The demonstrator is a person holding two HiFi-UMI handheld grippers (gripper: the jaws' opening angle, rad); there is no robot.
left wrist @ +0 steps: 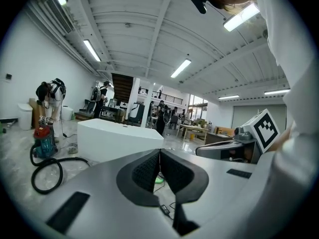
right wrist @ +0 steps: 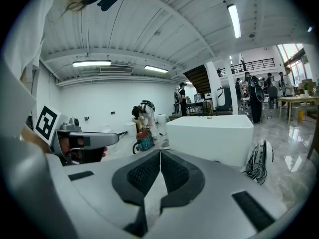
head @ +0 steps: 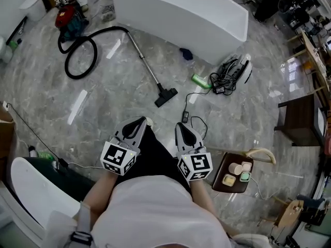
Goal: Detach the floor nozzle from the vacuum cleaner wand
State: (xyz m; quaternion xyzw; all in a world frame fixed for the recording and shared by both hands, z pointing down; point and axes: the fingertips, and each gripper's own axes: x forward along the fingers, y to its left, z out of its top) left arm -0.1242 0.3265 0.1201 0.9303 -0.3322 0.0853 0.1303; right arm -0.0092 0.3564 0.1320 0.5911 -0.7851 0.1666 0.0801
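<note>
We hold the left gripper (head: 139,122) and right gripper (head: 182,127) well short of the floor nozzle (head: 166,97), fingers (left wrist: 145,172) pressed together on nothing, grasp not yet begun.

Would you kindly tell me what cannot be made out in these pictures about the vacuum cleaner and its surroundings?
Latch between floor nozzle and wand: too small in the head view.
Floor nozzle in both gripper views: not visible; the left claw and right claw bodies fill the lower frame.
Vacuum body: small, near the head view's top edge.
Items on the tray: too small to identify.
</note>
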